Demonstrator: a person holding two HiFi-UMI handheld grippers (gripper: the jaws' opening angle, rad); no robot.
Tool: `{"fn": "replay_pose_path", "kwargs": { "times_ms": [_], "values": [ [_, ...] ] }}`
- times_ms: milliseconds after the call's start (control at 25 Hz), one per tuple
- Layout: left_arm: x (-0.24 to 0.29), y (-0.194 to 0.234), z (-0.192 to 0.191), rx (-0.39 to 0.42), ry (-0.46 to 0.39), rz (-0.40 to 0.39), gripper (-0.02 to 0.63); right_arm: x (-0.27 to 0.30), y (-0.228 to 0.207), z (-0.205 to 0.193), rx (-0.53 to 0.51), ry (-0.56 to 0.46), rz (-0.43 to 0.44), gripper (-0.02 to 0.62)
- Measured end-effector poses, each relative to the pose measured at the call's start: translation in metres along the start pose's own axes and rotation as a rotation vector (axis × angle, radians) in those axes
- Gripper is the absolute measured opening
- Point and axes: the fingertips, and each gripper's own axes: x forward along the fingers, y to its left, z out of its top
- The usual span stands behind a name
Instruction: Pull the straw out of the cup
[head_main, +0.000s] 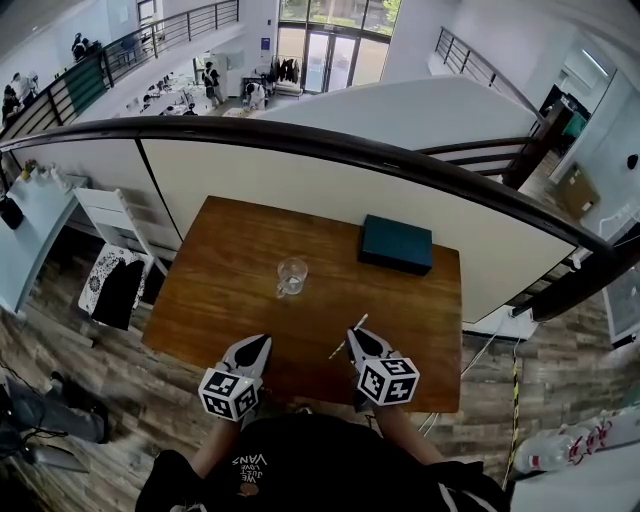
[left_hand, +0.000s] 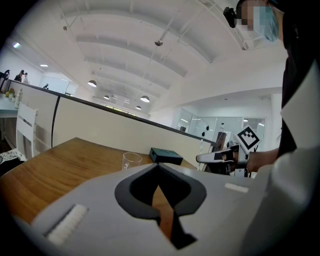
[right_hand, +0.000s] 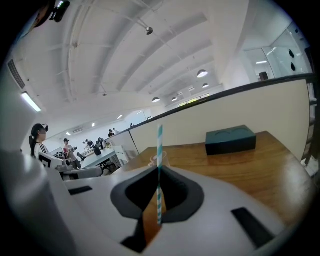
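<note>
Above the wooden table (head_main: 225, 290), right hand-held gripper (head_main: 359, 333) pinches striped straw (right_hand: 160, 150); left hand-held gripper (head_main: 261, 341) closed.

Before you stood a brown wooden table (head_main: 230, 290), set against a cream partition (head_main: 300, 195) capped by a dark curved rail (head_main: 330, 145). To your left, a white chair (head_main: 112, 215) stood on the grey-brown plank floor (head_main: 60, 340). Beyond the rail you looked over an open hall with desks (head_main: 170, 95) and tall glass doors (head_main: 335, 55), and a railed stair (head_main: 480, 65) ran along the right. Overhead, round lamps (right_hand: 202, 73) glowed in the white ribbed ceiling (left_hand: 150, 40).
</note>
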Motion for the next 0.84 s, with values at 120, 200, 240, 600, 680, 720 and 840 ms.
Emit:
{"fn": "replay_pose_path", "kwargs": {
  "times_ms": [120, 200, 240, 600, 680, 720, 840],
  "values": [
    [-0.0005, -0.0036, -0.0014, 0.0, 0.002, -0.011, 0.012, -0.0019, -0.0012, -0.004, -0.008, 0.009, -0.009, 0.026],
    [-0.0007, -0.0062, -0.0022, 0.0, 0.005, -0.017, 0.011, -0.0028, -0.0027, -0.0059, -0.015, 0.015, -0.016, 0.026],
    [-0.0007, -0.0071, -0.0026, 0.0, 0.007, -0.018, 0.011, -0.003, -0.0036, -0.0065, -0.018, 0.018, -0.018, 0.026],
    [-0.0011, -0.0055, -0.0054, -0.006, 0.021, -0.005, 0.012, 0.0, -0.0028, -0.0078, -0.03, 0.024, -0.014, 0.026],
    [-0.0013, -0.0051, -0.0058, -0.008, 0.023, -0.003, 0.012, 0.0007, -0.003, -0.0077, -0.031, 0.024, -0.013, 0.026],
    [-0.0015, -0.0047, -0.0059, -0.01, 0.025, -0.002, 0.012, 0.001, -0.003, -0.0075, -0.031, 0.023, -0.012, 0.026],
    [-0.0024, -0.0033, -0.0058, -0.015, 0.028, 0.004, 0.012, 0.0016, -0.0023, -0.0064, -0.031, 0.021, -0.008, 0.026]
  ]
}}
